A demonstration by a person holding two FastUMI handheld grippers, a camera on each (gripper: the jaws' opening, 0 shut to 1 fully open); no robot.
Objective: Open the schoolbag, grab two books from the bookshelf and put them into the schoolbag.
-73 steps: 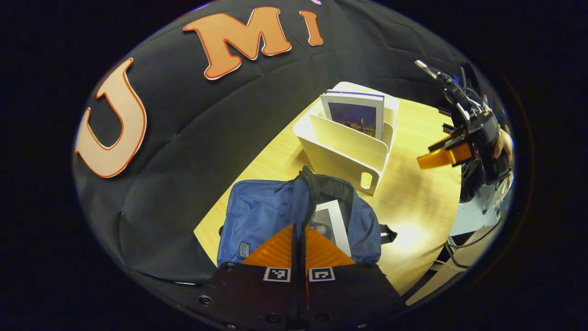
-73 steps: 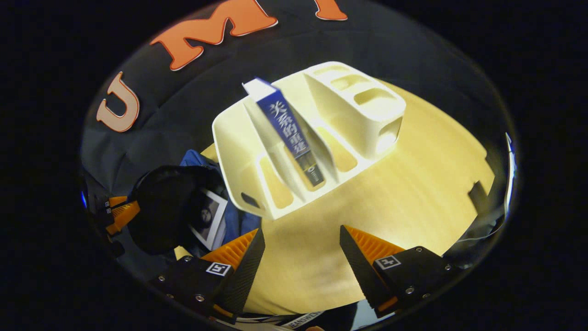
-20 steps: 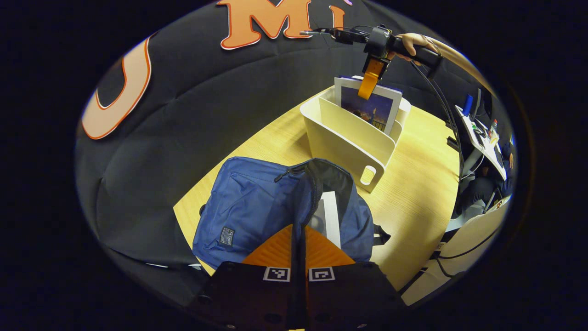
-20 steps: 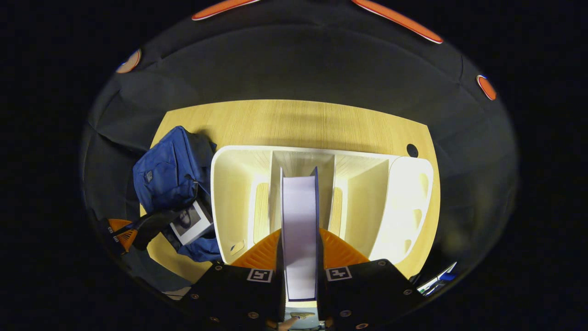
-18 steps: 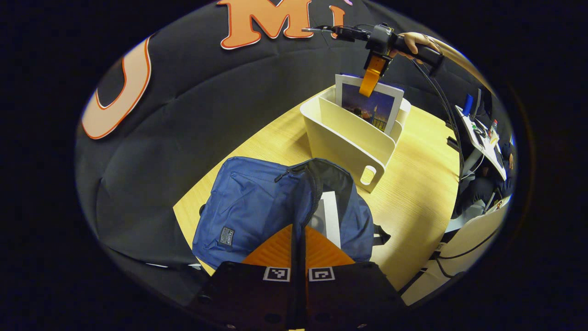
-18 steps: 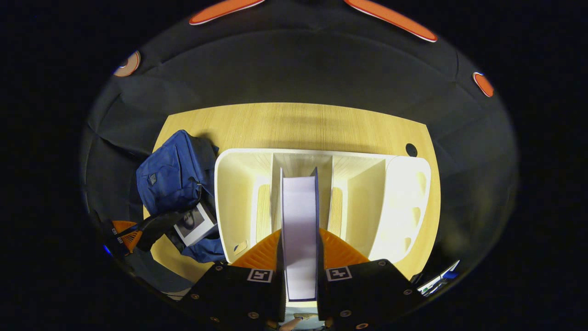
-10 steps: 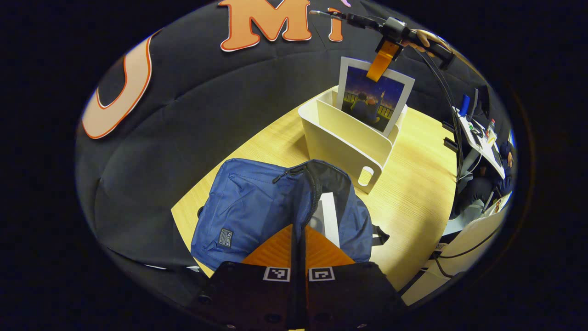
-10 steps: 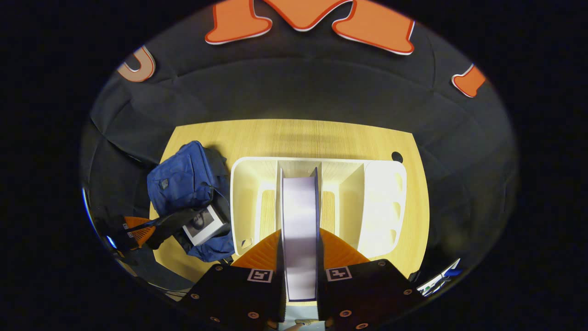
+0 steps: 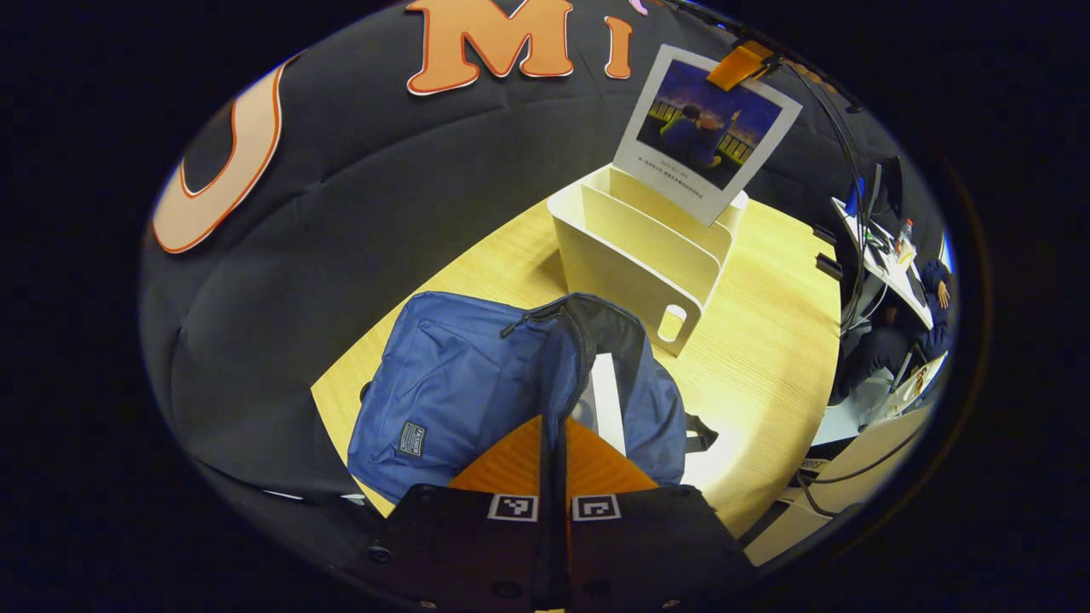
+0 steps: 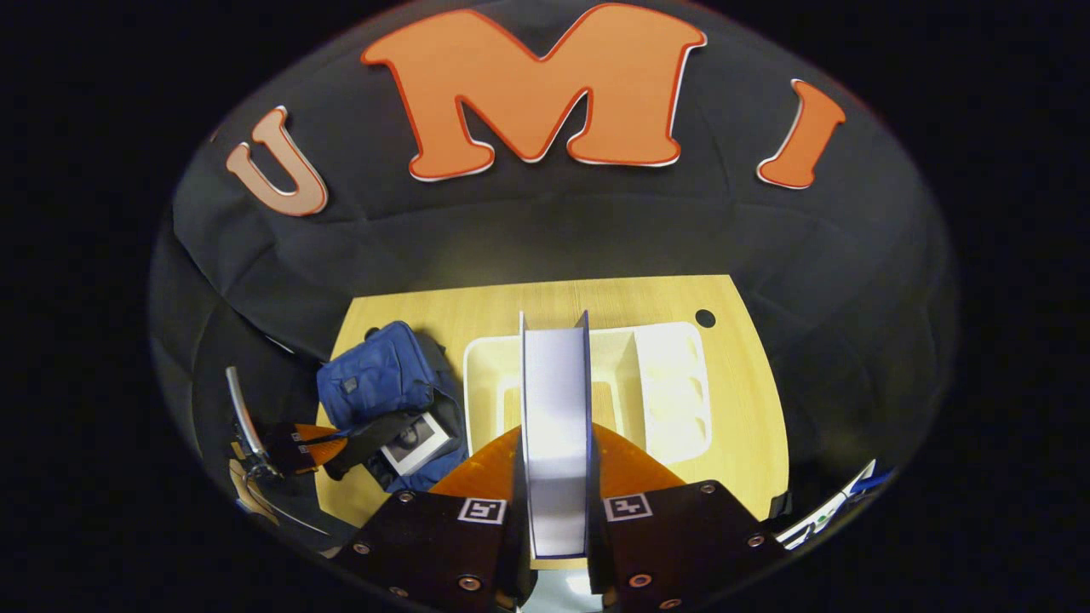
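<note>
**Second book lifted above the rack, bag held open below**

The blue schoolbag lies on the wooden table, its zip mouth held up by the left gripper, whose fingers are pressed together on the edge of the flap. A first book with a white cover already sits inside the opening. Near the bag stands the cream desktop bookshelf, and above it hangs the second book, pinched at its top edge by the right gripper; the right gripper view shows its page block standing between the two fingers, both pressing on the covers.

To do this step well, the book should probably travel across with its spine kept in line with the bag's mouth, then slide down beside the first book. The flap likely needs to stay lifted until the lower edge is well inside, since soft fabric could catch a corner. A grip at one edge may let the book swing.

The table is pale wood with a cable hole. Black cloth walls the booth, and a cluttered desk stands off to one side.
</note>
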